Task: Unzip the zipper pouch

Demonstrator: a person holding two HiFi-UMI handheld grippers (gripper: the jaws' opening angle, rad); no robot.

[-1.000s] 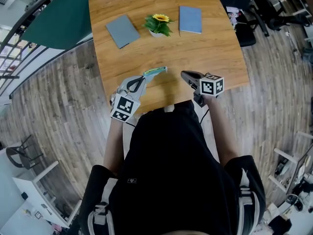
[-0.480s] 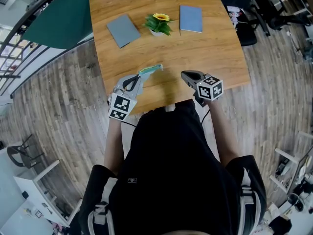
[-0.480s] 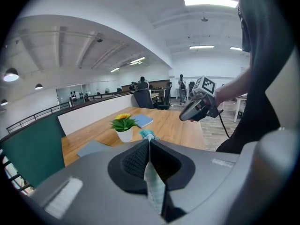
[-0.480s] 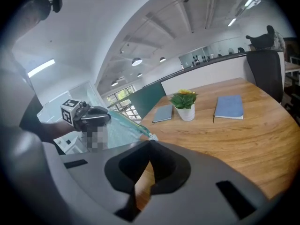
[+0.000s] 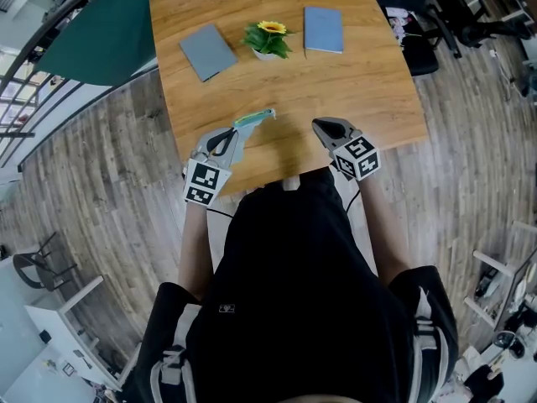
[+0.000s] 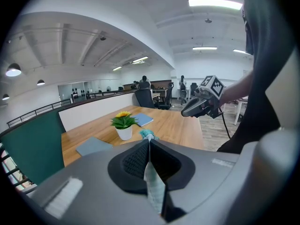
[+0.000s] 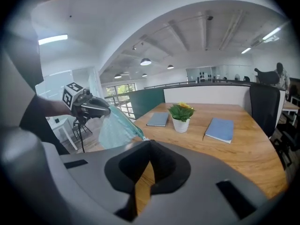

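Observation:
The teal zipper pouch point(image 5: 254, 118) hangs over the near part of the wooden table point(image 5: 369, 82), pinched at one end by my left gripper point(image 5: 237, 133). In the left gripper view its jaws point(image 6: 149, 140) are shut on the pouch fabric point(image 6: 153, 186), and the pouch's far end point(image 6: 146, 134) pokes out beyond them. My right gripper point(image 5: 319, 126) is a short way to the right of the pouch, shut and holding nothing. The right gripper view shows its closed jaws point(image 7: 150, 142) with the pouch point(image 7: 115, 125) dangling from the left gripper point(image 7: 89, 106) off to the left.
At the far side of the table are a grey notebook point(image 5: 208, 52), a potted sunflower point(image 5: 268, 40) and a blue notebook point(image 5: 324, 30). A dark green panel point(image 5: 101, 32) stands left of the table. Office chairs point(image 5: 436, 23) stand at the right.
My left gripper has shifted slightly left and away, carrying the pouch with it. The right gripper has barely moved.

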